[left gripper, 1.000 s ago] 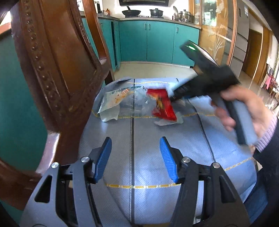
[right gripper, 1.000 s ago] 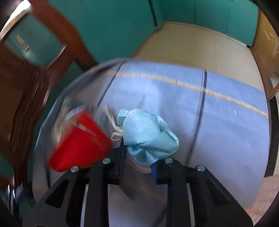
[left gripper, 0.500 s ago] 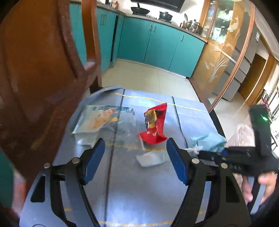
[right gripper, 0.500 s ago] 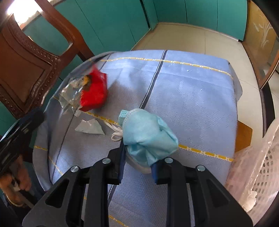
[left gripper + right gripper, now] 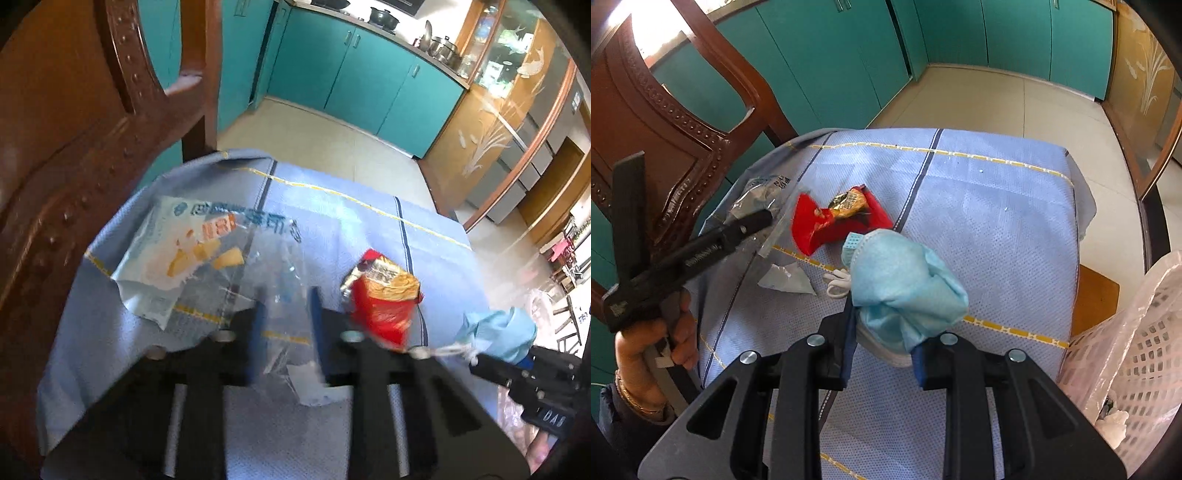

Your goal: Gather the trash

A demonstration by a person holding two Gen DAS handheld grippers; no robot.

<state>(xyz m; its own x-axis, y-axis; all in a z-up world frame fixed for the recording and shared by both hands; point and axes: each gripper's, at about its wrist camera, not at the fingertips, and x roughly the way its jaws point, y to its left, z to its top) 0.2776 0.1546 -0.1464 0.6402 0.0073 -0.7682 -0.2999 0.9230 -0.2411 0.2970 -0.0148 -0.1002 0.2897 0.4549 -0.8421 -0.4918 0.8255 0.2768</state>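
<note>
Blue checked cloth (image 5: 997, 229) with yellow and dark lines covers the counter, and nearly all the litter lies toward its left half. Nearest, the right tongs (image 5: 882, 347) are clamped together on a crumpled blue face mask (image 5: 905, 288), held above the cloth with its white ear loop (image 5: 838, 286) dangling to the left. At the right edge stands a white lattice basket (image 5: 1145, 354) lined with a thin plastic bag. Left of the mask, a small torn scrap of clear wrapper (image 5: 786, 278) lies flat on the cloth. Just beyond it sits a red snack packet (image 5: 827, 225), torn open with its gold inside showing. Further left, the left tongs (image 5: 284, 325), held in a person's hand (image 5: 653, 343), are closing around a large clear plastic bag (image 5: 273, 266); the film lies between the two blue pads (image 5: 256, 332), but the blur hides whether they press it. The bag's printed end, pale blue with orange pieces, spreads away to the left. A carved brown wooden chair (image 5: 665, 122) stands against the counter's left side. Beyond it all run pale floor tiles (image 5: 997, 96) and a row of teal cabinets (image 5: 960, 29)
</note>
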